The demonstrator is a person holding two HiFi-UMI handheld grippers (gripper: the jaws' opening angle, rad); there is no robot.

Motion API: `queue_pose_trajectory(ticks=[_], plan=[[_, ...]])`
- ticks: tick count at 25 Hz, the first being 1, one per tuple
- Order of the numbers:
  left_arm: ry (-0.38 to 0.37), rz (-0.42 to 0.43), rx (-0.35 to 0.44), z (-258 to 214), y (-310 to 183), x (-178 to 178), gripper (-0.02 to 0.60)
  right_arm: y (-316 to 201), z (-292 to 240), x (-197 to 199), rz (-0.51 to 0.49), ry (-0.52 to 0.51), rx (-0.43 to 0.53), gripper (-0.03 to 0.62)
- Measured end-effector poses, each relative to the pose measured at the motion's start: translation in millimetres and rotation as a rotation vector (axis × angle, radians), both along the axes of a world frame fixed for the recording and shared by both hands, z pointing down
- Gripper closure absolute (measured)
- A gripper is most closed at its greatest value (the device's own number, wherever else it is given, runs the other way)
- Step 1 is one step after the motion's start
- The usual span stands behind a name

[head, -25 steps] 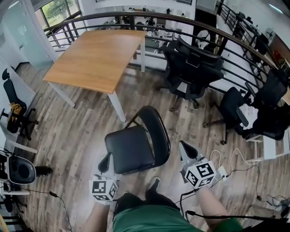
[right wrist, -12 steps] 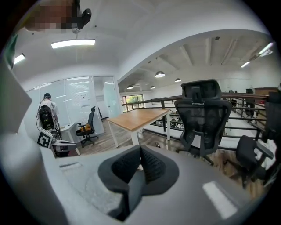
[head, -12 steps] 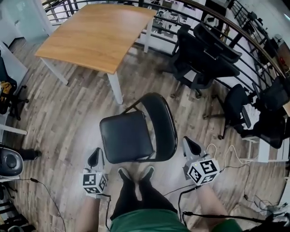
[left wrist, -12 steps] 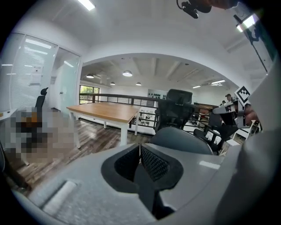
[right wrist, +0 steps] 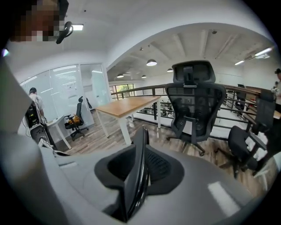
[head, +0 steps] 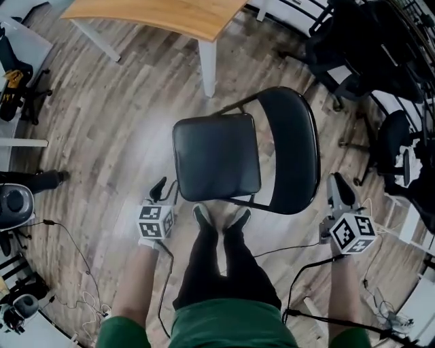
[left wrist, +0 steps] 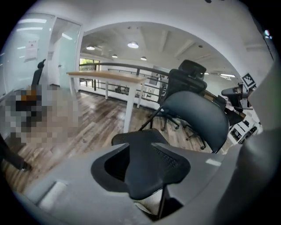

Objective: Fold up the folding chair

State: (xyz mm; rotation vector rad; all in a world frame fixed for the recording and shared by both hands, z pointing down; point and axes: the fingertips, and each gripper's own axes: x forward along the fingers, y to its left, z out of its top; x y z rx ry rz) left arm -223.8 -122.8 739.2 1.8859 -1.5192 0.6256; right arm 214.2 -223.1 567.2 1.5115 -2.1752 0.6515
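Open office, wood floor, a wooden worktop at the top edge and office chairs at upper right.

Left tool: jaws have just been opening, now part open with nothing between them. It is low, just beside the front left corner of the seat.

Right tool: jaws have also just been opening, only a little apart and empty. It is just beside the outer edge of the backrest.

The folding chair stands unfolded on the floor, right in front of the person's feet.

Handling, as a guess:
- The frame looks like stiff metal tube and fairly heavy.
- The padded seat looks slick.
- Best to grip the seat's front rim and the backrest's edge, then lift the seat towards the back.
- Keep clear of the hinges.
- The chair could slide on the floor.
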Motion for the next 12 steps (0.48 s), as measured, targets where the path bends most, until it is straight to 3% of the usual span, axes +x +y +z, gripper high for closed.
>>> queue_pose_trajectory(ticks=[7,12], plan=[[0.198,-0.04,-0.207,96.9,22.2,-2.4,0.286,5.9,38.2,-6.5,-0.005,-0.085,-0.136,0.414],[0.264,-0.058,-0.285,152.3,31.7,-16.6,0.261,5.8,56.6,-13.9,-0.007,-0.117,-0.179,0.368]])
